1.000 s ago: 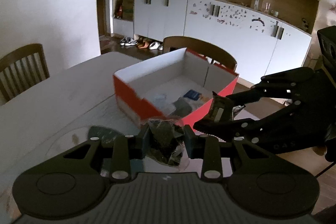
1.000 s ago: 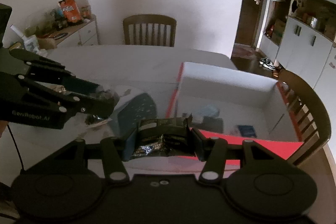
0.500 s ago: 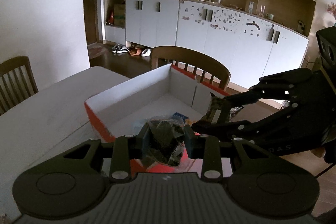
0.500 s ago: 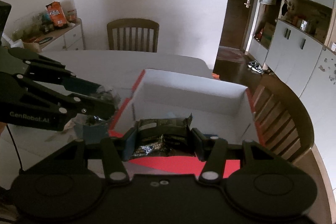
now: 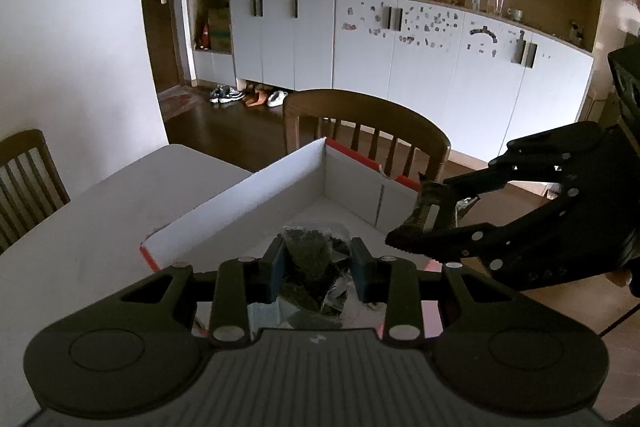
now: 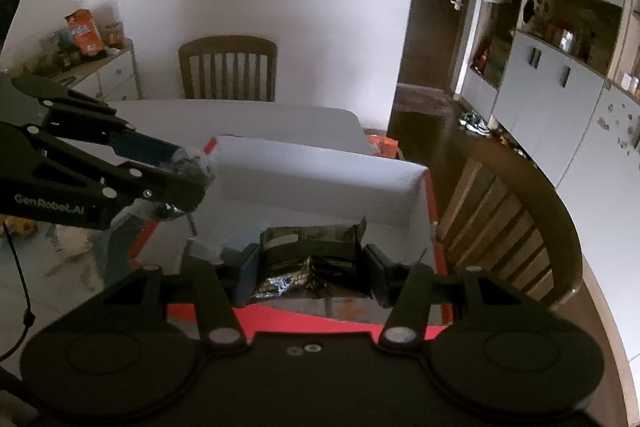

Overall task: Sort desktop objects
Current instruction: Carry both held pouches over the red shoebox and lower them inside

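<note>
The red box [image 6: 320,183] with white walls inside sits on the big white table [image 5: 80,227], near the table's edge, and it is the biggest thing in front of me. A brown wooden chair [image 5: 372,123] stands just behind the box, and another wooden chair [image 6: 227,67] stands at the far side of the table. My right gripper [image 6: 312,267] is over the near red wall of the box, and my left gripper [image 5: 318,263] is over the box too, near its other side. My right fingers [image 6: 378,267] are part way open and squeeze a dark snack wrapper [image 6: 312,251] from both sides. My left fingers [image 5: 276,263] are closer together and pinch a clear crinkly bag of dark bits [image 5: 316,267]. Both things hang in the air above the inside of the box. I can see some small things on the box floor, but they are too blurry to name.
</note>
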`<action>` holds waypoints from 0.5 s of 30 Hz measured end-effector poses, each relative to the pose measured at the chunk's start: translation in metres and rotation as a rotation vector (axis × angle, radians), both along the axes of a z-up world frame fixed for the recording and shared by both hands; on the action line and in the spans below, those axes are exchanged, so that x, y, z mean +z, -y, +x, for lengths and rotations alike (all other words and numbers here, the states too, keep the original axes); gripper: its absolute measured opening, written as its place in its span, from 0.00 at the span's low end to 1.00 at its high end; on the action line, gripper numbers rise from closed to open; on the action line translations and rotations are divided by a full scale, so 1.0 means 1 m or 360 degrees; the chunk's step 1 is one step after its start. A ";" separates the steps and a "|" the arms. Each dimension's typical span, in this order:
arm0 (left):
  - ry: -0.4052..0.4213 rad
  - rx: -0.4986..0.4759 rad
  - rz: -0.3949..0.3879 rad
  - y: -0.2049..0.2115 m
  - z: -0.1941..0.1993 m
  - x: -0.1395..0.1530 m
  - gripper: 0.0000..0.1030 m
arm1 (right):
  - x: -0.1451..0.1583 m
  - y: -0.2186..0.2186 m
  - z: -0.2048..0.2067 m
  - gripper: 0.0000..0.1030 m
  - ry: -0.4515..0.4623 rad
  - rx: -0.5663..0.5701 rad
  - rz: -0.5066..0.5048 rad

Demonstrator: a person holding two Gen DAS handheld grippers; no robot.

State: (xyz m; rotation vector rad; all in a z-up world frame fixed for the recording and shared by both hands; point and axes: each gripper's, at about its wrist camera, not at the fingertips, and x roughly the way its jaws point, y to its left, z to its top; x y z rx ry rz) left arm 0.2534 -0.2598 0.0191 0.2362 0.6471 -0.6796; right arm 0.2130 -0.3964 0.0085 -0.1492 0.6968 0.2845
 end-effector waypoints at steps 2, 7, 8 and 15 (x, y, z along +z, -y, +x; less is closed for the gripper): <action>-0.0005 -0.0006 0.0017 0.004 0.008 -0.003 0.32 | -0.002 0.006 0.008 0.53 -0.0014 0.0000 0.0002; -0.0022 -0.0023 0.0068 0.017 0.034 -0.015 0.32 | -0.013 0.012 0.029 0.53 -0.0053 -0.0007 -0.0016; -0.0026 -0.0026 0.0076 0.019 0.038 -0.017 0.32 | -0.016 0.012 0.033 0.53 -0.0059 -0.0007 -0.0024; -0.0068 -0.0057 0.0144 0.036 0.069 -0.037 0.32 | -0.033 0.014 0.055 0.53 -0.0125 0.0021 -0.0042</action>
